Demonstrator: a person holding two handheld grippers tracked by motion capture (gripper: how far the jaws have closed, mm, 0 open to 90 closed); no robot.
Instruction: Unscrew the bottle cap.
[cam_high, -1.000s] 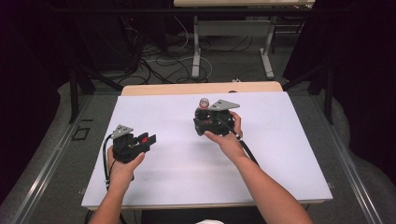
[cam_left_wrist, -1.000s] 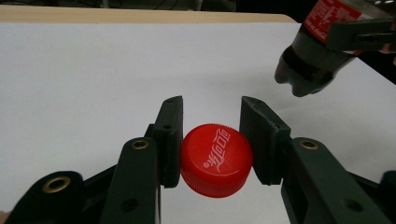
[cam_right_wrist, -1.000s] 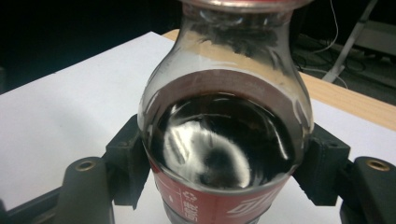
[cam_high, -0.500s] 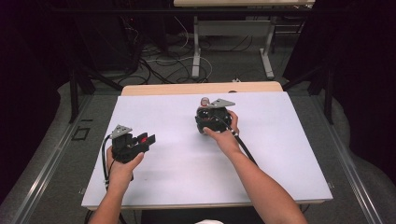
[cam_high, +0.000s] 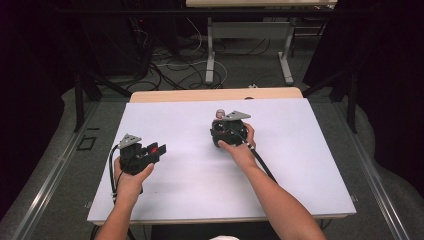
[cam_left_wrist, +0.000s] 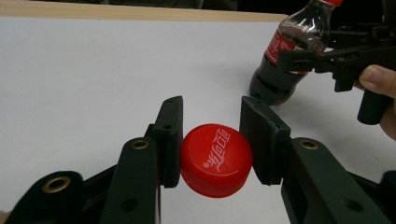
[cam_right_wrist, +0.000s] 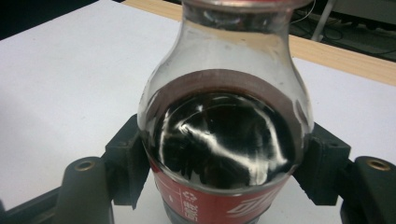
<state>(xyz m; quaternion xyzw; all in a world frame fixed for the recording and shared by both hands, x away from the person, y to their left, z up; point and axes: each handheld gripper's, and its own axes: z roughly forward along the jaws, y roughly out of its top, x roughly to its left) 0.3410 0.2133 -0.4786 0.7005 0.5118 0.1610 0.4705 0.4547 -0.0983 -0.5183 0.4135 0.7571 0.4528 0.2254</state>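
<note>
Jaws of the right gripper (cam_high: 223, 121) are clamping the clear plastic cola bottle (cam_right_wrist: 224, 121), having lowered it toward the white table (cam_high: 300, 150); left of the bottle, the left gripper (cam_left_wrist: 211, 135) is pinching its round red plastic cap (cam_left_wrist: 215, 158), so recapping looks next.

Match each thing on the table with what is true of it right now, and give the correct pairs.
Things:
1. red cap
2. cola bottle
3. left gripper
4. table

States:
A. white top, wooden far edge
B. tilted, held at its label by the right gripper
C. shut on the cap
D. lying sideways between two black pads

Pairs: 1-D, 2-B, 3-C, 4-A
</note>
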